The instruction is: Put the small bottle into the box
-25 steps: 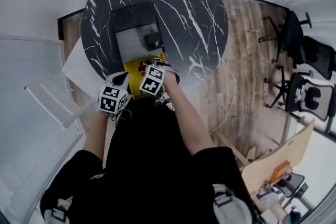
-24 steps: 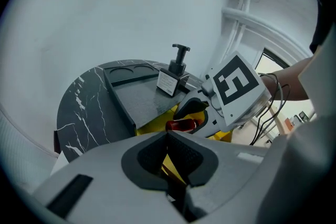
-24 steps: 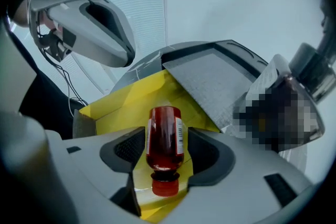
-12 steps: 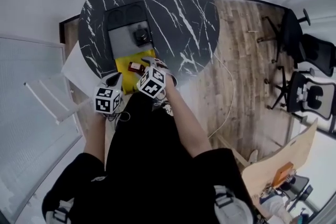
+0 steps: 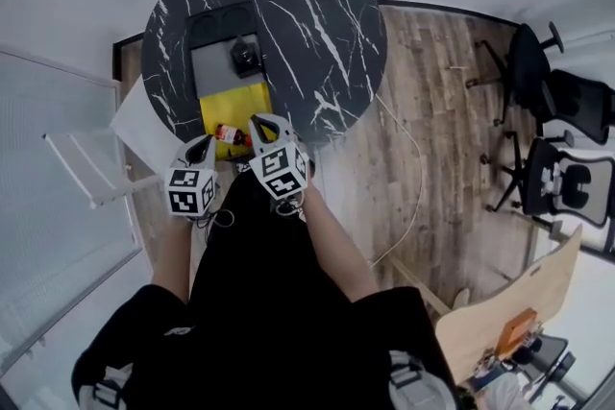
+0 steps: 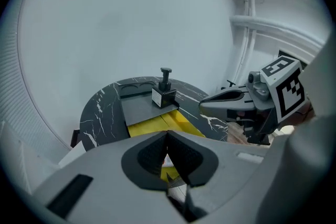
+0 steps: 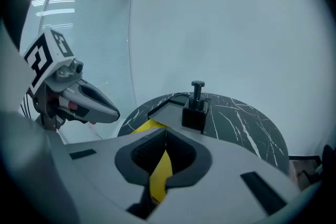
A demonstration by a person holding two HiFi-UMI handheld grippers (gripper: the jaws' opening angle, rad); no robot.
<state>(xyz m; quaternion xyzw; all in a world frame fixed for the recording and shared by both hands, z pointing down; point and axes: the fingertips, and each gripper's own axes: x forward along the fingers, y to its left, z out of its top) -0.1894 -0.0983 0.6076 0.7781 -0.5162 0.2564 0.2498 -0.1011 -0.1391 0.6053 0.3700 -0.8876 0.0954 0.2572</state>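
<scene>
A small red-brown bottle [image 5: 227, 133] lies on its side in the yellow box [image 5: 237, 103] at the near edge of the round black marble table [image 5: 317, 24]. My right gripper [image 5: 261, 122] hovers just right of the bottle with its jaws shut and empty; in its own view, the right gripper [image 7: 165, 136] points over the yellow box [image 7: 144, 126]. My left gripper [image 5: 202, 142] sits just left of the box, also shut with nothing in it. In the left gripper view, the left gripper [image 6: 167, 136] faces the box [image 6: 152, 123].
A grey tray [image 5: 219, 72] lies beyond the yellow box with a black square pump bottle [image 5: 242, 56] standing on it. A white rack [image 5: 86, 168] and a white sheet [image 5: 130, 115] are at the left. Office chairs [image 5: 567, 101] and a cable [image 5: 413, 178] are on the wood floor.
Both grippers have drawn back from the box toward me. The right gripper was over the yellow box; the bottle now lies uncovered inside it.
</scene>
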